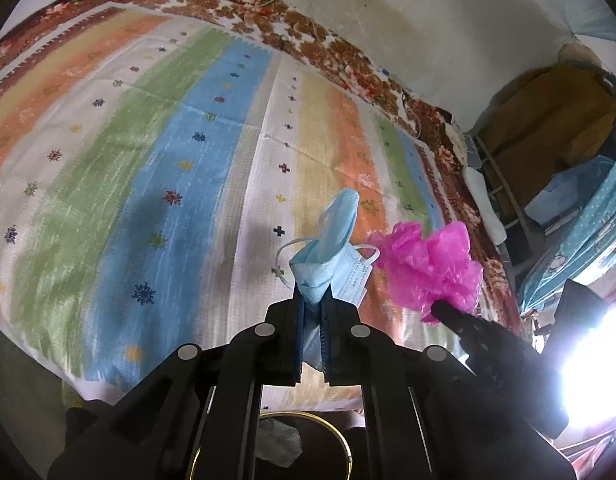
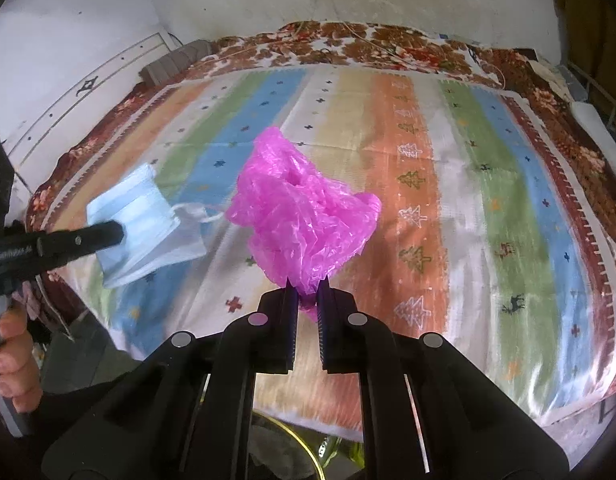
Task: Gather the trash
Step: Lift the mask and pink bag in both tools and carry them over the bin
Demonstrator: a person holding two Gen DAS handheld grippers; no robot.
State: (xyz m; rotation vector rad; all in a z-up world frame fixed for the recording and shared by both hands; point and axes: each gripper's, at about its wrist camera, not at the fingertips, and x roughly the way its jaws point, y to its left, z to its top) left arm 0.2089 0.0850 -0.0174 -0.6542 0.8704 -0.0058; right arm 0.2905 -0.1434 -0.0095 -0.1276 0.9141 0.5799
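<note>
Item one, far left: your left gripper (image 1: pixel 312 300), jaws clenched on a pale blue face mask (image 1: pixel 332 256). The mask stands up out of the jaws, folded and crumpled, with its white ear loops (image 1: pixel 285 248) dangling to either side. It hangs in the air above the bed, not resting on it. From the right wrist view the same mask (image 2: pixel 135 224) shows at the left edge, pinched at the tip of your left tool.

Item two, just to the right of the mask: a crumpled pink plastic bag (image 2: pixel 303 216), bunched into a loose ball. Your right gripper (image 2: pixel 306 292) has its jaws closed on the bag's lower tail, and the bulk of the bag rises above the fingers, lifted off the cover. In the left wrist view the bag (image 1: pixel 428 268) sits just beside the mask, close to touching; contact cannot be confirmed.

Item three, beneath both: a striped bedcover (image 2: pixel 488 208) in orange, green, blue and white bands with small embroidered motifs, laid over a brown floral blanket (image 2: pixel 388 40).

Item four, lowest in frame, under your grippers: a dark bin with a gold rim (image 1: pixel 340 436), holding a pale crumpled scrap (image 1: pixel 277 442).

Item five, far right of the left wrist view: a blue dotted curtain (image 1: pixel 588 236).
</note>
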